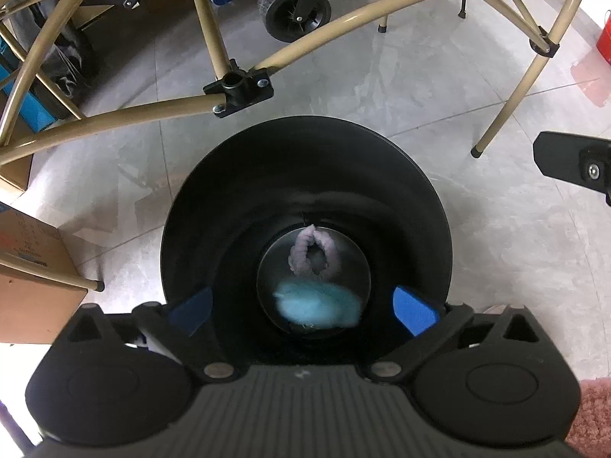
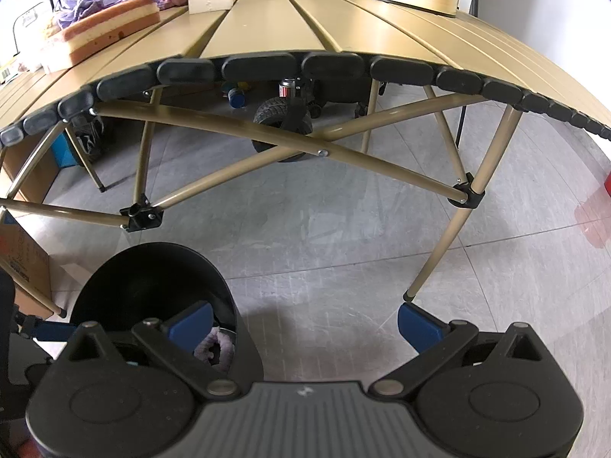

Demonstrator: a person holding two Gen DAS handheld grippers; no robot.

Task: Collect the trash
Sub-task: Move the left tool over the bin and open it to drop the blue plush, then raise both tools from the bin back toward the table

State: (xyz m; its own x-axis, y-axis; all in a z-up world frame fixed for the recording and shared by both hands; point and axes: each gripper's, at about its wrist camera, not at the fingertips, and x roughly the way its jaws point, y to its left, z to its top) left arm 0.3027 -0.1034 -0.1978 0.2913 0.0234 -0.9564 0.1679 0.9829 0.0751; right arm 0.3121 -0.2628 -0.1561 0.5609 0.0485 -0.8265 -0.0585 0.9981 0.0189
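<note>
Left wrist view: the left gripper [image 1: 303, 311] hangs over the black bin [image 1: 305, 175] with its blue fingers [image 1: 414, 309] spread wide and nothing between them. A blurred light-blue fluffy piece [image 1: 319, 305] and a purple fuzzy loop [image 1: 314, 253] are inside the bin. The right gripper [image 2: 305, 330] is also spread and empty, beside the bin, near the folding table [image 2: 343, 34].

blurred blue fluff [image 1: 317, 302], lilac loop [image 1: 314, 252], inside black bin [image 1: 229, 198]
</note>
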